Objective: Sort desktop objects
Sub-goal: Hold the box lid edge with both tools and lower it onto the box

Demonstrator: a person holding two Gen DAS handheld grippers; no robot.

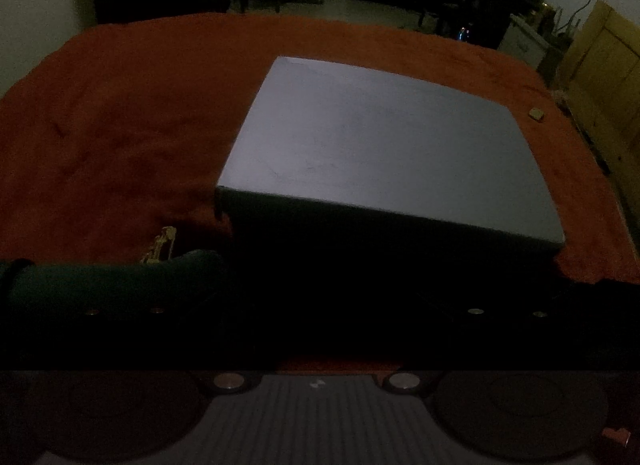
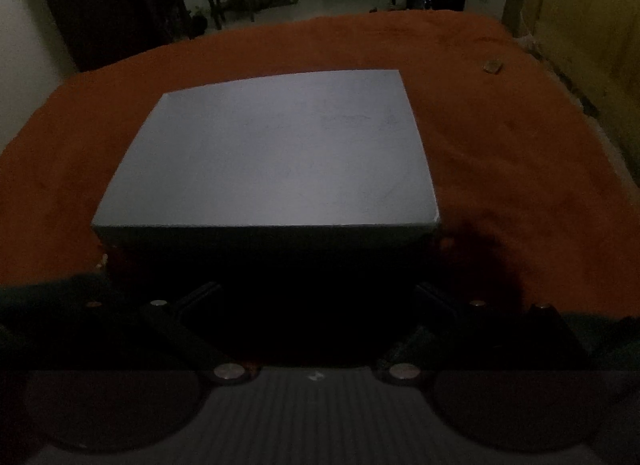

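My two claws, left (image 1: pixel 320 285) and right (image 2: pixel 316 297), are spread wide, low before the grey box (image 2: pixel 272 153) on the red cloth (image 2: pixel 500 169). A small gold thing (image 1: pixel 160 245) lies beside my left finger.

You are working in very dim light: both wrist views are underexposed and grainy, and only the grey box lid (image 1: pixel 384 145) catches a soft sheen from above. Its near side and your gripper fingers (image 1: pixel 112 289) sink into near-black shadow. Fisheye distortion bows the orange cloth (image 2: pixel 520 153) and darkens the corners.
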